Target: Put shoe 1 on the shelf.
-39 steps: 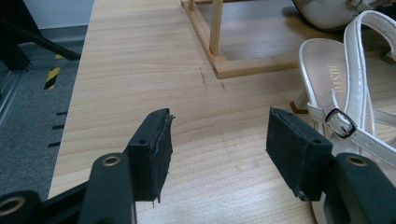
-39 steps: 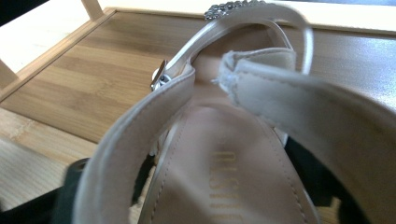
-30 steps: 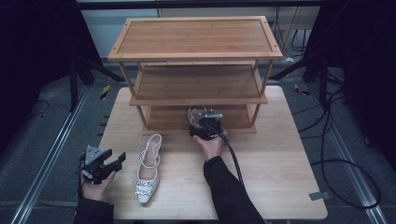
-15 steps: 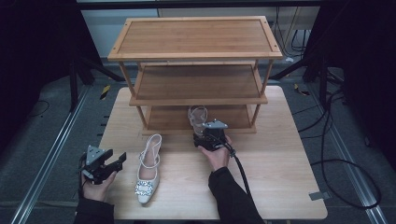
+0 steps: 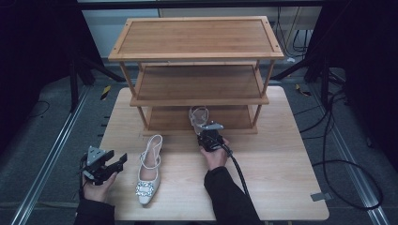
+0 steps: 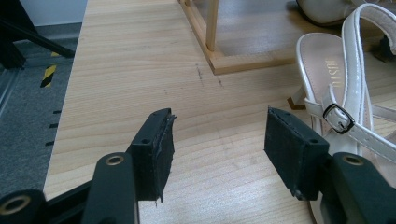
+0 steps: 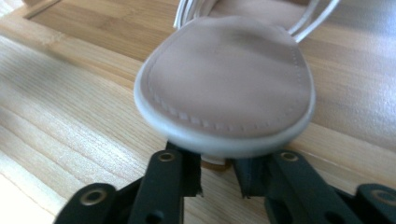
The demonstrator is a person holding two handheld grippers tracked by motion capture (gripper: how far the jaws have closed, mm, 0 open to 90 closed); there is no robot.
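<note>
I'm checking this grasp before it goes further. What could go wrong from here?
The right hand-held gripper has just been closing on the heel under the sandal, a narrow hold, so the shoe may twist or slip. Its straps lie near the shelf rack's post and could snag.

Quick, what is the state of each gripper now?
Left gripper: open, holding nothing.
Right gripper: jaws just closing around the heel of the shoe; firm grip cannot be told.
</note>
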